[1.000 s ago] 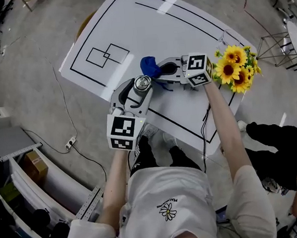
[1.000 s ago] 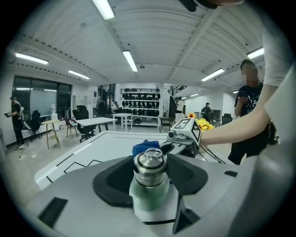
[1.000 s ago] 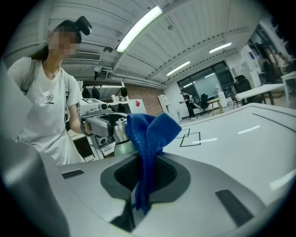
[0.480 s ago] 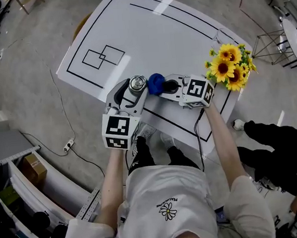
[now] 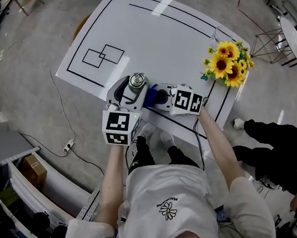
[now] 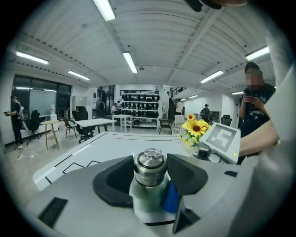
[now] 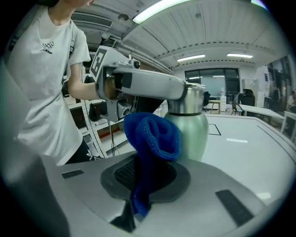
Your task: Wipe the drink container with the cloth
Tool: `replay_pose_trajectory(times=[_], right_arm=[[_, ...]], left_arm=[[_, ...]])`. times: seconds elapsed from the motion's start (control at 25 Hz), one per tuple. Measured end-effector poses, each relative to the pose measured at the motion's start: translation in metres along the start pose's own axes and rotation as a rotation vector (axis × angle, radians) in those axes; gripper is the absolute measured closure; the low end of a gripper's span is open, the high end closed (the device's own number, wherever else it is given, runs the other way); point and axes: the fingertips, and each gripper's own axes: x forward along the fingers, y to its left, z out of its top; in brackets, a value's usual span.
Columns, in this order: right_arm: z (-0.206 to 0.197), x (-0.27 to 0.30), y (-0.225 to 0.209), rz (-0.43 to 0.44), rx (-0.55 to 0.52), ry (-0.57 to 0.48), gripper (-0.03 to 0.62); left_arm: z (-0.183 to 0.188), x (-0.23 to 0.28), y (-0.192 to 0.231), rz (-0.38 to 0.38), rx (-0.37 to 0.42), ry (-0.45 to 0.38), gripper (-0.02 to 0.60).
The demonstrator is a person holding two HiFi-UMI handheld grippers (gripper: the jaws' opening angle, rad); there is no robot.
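Two clamped tools: my left tool point(image 6: 150, 185) holds the drink container point(image 7: 190, 127) upright by its upper body at the near edge of the desk point(image 5: 145, 32), rigid, smooth metal I judge slippery, while my right tool point(image 7: 148, 180) pinches the soft, limp blue cloth point(image 7: 152, 134), bunched against the container's side.

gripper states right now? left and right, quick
left gripper: jaws shut on the drink container.
right gripper: jaws shut on the blue cloth.

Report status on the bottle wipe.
Left gripper shut on bottle. Right gripper shut on blue cloth, pressed at bottle's side. Sunflowers well apart.
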Motion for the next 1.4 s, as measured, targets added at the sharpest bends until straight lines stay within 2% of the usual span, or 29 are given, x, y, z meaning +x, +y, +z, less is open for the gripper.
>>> replay_pose_trajectory(times=[0.36,0.52,0.6,0.72,0.84,1.0,1.12,1.32,1.4], right_arm=[[0.001,0.012,0.005,-0.010,-0.025,0.036,0.554],[0.011,-0.008,0.010,-0.056,-0.014,0.016,0.553],[0.020,-0.030,0.011,-0.113,0.010,-0.031,0.553],[0.029,-0.067,0.001,-0.241,0.047,-0.088,0.553],[0.034,-0.094,-0.020,-0.358,0.091,-0.140,0.553],[0.059,-0.120,-0.054,-0.472,0.252,-0.387,0.553],[0.074,-0.123,-0.068,-0.480,0.324,-0.509,0.553],[0.071,-0.100,-0.075,-0.403,0.383,-0.512,0.553],[0.069,-0.090,-0.075,-0.378,0.408,-0.500,0.553]], left_arm=[[0.000,0.001,0.000,-0.005,0.001,-0.020,0.356],[-0.005,0.001,0.002,-0.015,-0.047,0.016,0.341],[-0.003,-0.006,0.001,-0.013,-0.058,0.004,0.293],[-0.005,-0.018,-0.002,-0.032,-0.074,-0.026,0.270],[-0.022,-0.021,-0.002,-0.046,-0.091,-0.002,0.245],[-0.051,-0.014,0.001,-0.032,-0.080,0.069,0.245],[-0.063,-0.003,0.003,-0.022,-0.095,0.088,0.245],[-0.077,0.017,0.002,-0.022,-0.061,0.121,0.247],[-0.079,0.019,0.002,-0.022,-0.046,0.129,0.268]])
